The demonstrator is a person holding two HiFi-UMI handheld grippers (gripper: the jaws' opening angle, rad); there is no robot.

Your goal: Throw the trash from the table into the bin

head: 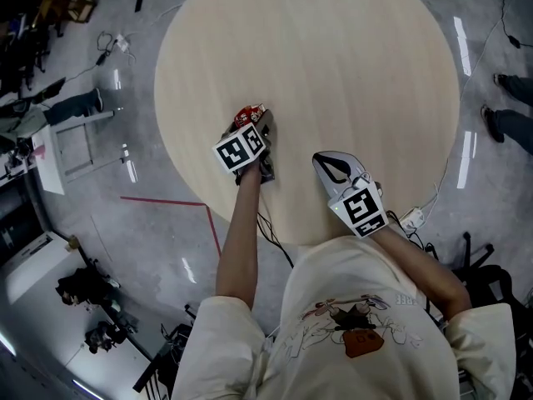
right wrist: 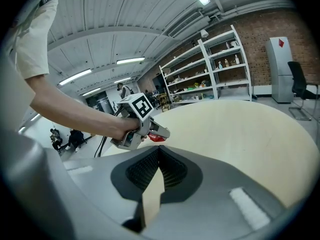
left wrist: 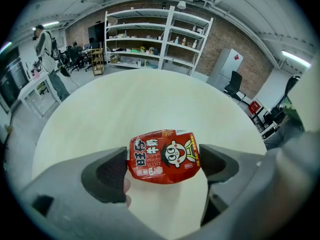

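A red snack packet [left wrist: 164,155] with a cartoon face sits crosswise between the jaws of my left gripper [left wrist: 162,165], with a pad against each of its ends. It hangs a little above the round pale wooden table [left wrist: 150,96]. In the head view the packet [head: 247,113] shows at the left gripper [head: 256,123], near the table's [head: 333,65] front edge. The right gripper view shows the same grip from the side, with the red packet [right wrist: 156,138] in the left gripper [right wrist: 153,133]. My right gripper [right wrist: 159,151] is shut and holds nothing, low over the table [right wrist: 240,134]. It lies at the front right [head: 326,162].
No bin shows in any view. Metal shelves [left wrist: 160,36] stand beyond the table, and a person [left wrist: 47,46] stands at the far left. Cables [head: 112,44] and a white frame [head: 79,144] lie on the floor to the left. Someone's shoes [head: 506,123] are at the right.
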